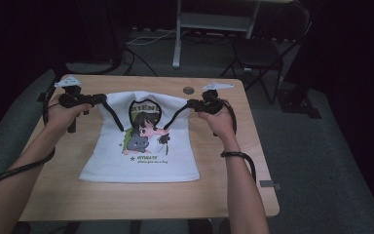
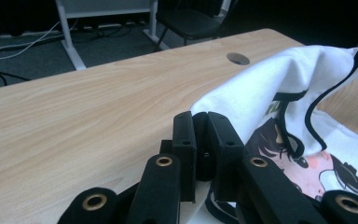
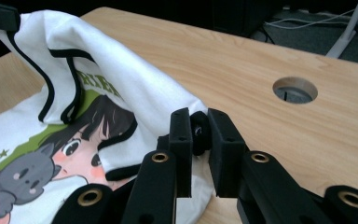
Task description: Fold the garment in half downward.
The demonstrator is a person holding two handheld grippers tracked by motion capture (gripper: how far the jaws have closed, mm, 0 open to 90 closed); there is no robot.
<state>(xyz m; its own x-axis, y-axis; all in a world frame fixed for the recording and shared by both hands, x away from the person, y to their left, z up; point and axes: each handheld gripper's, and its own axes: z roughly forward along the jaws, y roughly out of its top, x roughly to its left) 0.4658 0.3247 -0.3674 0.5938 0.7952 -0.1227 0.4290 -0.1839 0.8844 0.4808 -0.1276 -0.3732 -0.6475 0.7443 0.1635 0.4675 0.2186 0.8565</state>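
Tank top (image 1: 141,156) in both grippers' fingers (image 2: 223,135)

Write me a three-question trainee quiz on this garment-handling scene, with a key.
1. True or false: the left gripper and the right gripper each pinch the white tank top by a shoulder.
2. Where does the tank top's hem lie? A. flat on the wooden table B. hanging over the table's edge C. on the chair
3. Fill in: the cartoon print faces ____.

Key: 1 true; the fingers are shut on cloth at both upper corners. 2 A. 3 up, toward the high view.
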